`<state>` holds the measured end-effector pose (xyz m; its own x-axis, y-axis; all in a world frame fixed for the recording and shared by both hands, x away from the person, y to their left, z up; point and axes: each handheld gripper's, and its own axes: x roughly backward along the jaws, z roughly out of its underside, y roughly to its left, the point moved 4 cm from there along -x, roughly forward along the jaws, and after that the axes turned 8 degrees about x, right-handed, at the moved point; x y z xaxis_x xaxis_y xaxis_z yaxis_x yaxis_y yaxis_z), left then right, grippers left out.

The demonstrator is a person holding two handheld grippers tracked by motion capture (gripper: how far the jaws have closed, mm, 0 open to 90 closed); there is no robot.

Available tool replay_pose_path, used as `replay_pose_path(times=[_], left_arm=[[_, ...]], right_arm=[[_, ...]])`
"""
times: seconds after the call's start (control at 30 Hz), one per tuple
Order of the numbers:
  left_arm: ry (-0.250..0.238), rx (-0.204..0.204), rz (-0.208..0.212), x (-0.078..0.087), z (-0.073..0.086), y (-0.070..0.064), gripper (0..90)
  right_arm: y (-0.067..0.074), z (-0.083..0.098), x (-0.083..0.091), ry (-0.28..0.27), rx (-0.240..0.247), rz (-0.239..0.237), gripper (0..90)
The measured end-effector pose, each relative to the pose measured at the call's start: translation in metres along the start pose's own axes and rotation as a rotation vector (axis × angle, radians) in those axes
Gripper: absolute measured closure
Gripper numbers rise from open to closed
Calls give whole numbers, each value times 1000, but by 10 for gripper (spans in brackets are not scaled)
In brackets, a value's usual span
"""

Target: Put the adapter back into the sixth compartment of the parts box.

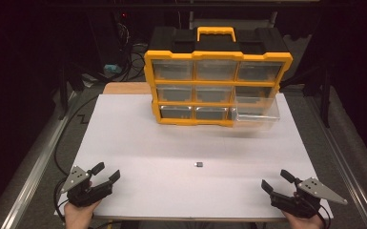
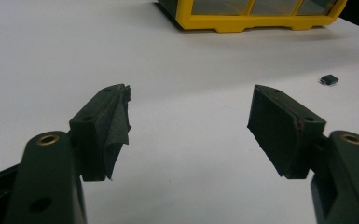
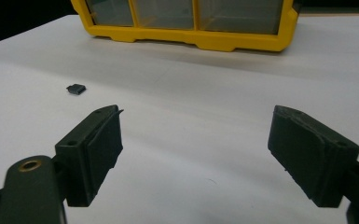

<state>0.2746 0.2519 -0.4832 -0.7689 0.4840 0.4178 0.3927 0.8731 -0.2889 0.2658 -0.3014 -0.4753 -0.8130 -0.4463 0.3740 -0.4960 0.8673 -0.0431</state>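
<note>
Black little part (image 1: 198, 164) sits mid-frame on my white table (image 1: 138, 143), between my two wide-open claws, left claw (image 1: 106, 171) and right claw (image 1: 275, 181).

Glossy yellow plastic organizer (image 1: 218, 57) with clear drawers stands on a smooth, matt white table (image 1: 138, 152).

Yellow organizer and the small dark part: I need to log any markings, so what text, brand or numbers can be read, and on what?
None can be read.
Yellow organizer: no legible label or brand on frame, handle or drawers.
Small dark part: too small to show any marking.
Grippers' pads: no text.
</note>
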Motion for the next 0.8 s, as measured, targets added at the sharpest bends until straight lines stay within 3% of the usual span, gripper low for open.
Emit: replay_pose_path(times=[0.13, 0.57, 0.8], left_arm=[[-4, 14, -7, 0, 0, 3, 299], [4, 14, -4, -2, 1, 2, 298], [9, 3, 3, -3, 1, 0, 298]], right_arm=[[2, -1, -4, 18, 31, 2, 189], [11, -8, -15, -29, 15, -41, 207], [21, -13, -27, -63, 18, -94, 228]])
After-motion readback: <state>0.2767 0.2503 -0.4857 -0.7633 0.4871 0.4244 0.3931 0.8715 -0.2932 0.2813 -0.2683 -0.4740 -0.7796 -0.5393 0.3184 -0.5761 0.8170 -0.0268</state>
